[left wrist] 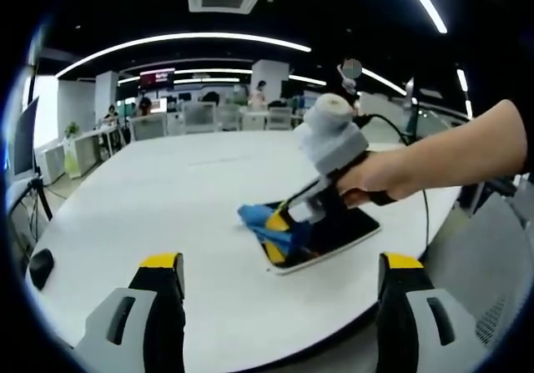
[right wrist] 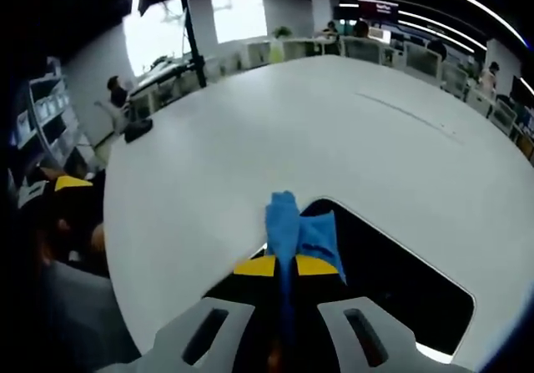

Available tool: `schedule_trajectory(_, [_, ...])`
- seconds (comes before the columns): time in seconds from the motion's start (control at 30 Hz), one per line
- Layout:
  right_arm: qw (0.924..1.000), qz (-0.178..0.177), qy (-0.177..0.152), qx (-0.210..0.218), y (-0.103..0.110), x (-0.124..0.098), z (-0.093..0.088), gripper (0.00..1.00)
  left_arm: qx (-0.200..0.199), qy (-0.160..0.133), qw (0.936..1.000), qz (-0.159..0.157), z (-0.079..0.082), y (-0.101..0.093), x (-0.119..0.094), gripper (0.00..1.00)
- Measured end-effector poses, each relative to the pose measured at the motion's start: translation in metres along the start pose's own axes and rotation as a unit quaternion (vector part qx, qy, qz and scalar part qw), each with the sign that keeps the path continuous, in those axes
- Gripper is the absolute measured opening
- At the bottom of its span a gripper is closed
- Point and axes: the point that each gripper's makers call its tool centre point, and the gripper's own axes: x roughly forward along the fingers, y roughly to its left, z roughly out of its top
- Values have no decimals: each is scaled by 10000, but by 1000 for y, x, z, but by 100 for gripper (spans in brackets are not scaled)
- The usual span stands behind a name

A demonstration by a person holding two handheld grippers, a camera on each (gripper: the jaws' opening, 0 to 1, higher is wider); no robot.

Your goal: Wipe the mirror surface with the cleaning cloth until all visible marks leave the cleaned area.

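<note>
In the left gripper view, a small dark object (left wrist: 40,266) lies well to the left of the mirror (left wrist: 338,233), near the tabletop's (left wrist: 192,189) left edge. The left claw (left wrist: 281,283) hangs released over the near edge of the white tabletop, its two yellow-tipped jaws wide apart with nothing between them, well short of the mirror. The mirror is a dark rectangular slab with a pale rim, lying flat on the tabletop toward its right side. On the mirror's left corner sits the blue cleaning cloth (left wrist: 265,227), bunched and spilling slightly past the rim onto the tabletop. The right claw (left wrist: 279,220) is clenched on that cloth, pressing it down at the mirror's left end. To the right of the mirror, a person's hand (left wrist: 375,177) grips the grey body of that tool, the forearm reaching off to the right. Beyond the mirror, office desks and chairs stand under long ceiling lights.

In the right gripper view, the same dark object (right wrist: 138,128) lies far to the left of the mirror (right wrist: 392,273), by the tabletop's (right wrist: 334,131) edge. The right claw (right wrist: 280,264) has its yellow tips drawn together on the cleaning cloth (right wrist: 292,227), which stands up in a blue fold at the mirror's near-left edge. The mirror's dark surface stretches away right of the cloth.
</note>
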Motion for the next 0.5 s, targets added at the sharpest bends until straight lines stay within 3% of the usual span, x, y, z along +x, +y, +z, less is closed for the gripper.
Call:
schedule_trajectory(0.3, [9987,-71,5,-513,0,1,0,1,1,-29,10000,31,1,1,0,97])
schedule_trajectory(0.5, [9986,-35,13,-524,-1,1,0,1,-4,-30,10000,21,1,1,-1,97])
